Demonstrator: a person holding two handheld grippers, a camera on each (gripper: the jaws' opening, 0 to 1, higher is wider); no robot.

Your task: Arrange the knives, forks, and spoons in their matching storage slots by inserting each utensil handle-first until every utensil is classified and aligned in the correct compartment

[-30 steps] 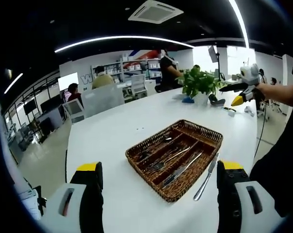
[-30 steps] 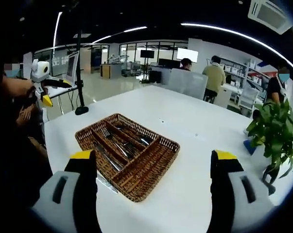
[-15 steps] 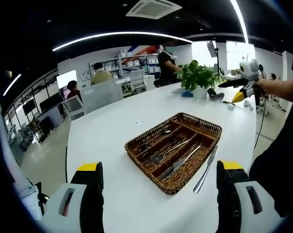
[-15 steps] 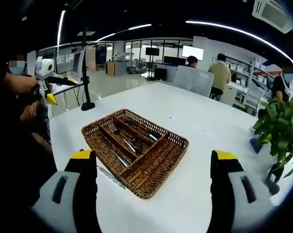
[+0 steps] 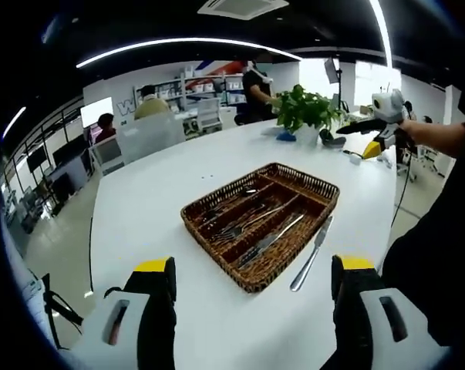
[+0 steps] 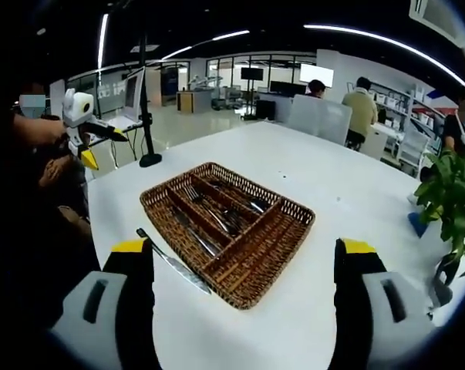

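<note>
A single rectangular woven wicker tray (image 5: 294,179) sat on a smooth white table (image 5: 155,200), split by wicker dividers into long parallel slots plus one short cross slot at an end. In the left gripper view a fork (image 5: 244,223), a table knife (image 5: 269,240) and other shiny metal utensils lay lengthwise in the slots; their full count could not be told. One more metal knife (image 5: 311,253) lay flat on the table just beside the tray's right long side, outside it. In the right gripper view the same tray (image 6: 294,228) appeared from the opposite side, with that loose knife (image 6: 174,262) along its near left edge on the table (image 6: 348,193). Both tools were held above the near table edge, well apart from the tray. The left gripper (image 5: 251,308) had its two black, yellow-tipped jaws spread wide with nothing between them, and the right gripper (image 6: 244,297) likewise stood wide and unloaded. One leafy green potted plant (image 5: 308,116) stood at the far right of the table; in the right gripper view the plant (image 6: 448,204) was at the right edge. Several people sat or stood at desks and shelves in the office beyond. Nothing lay between either tool and the tray.
</note>
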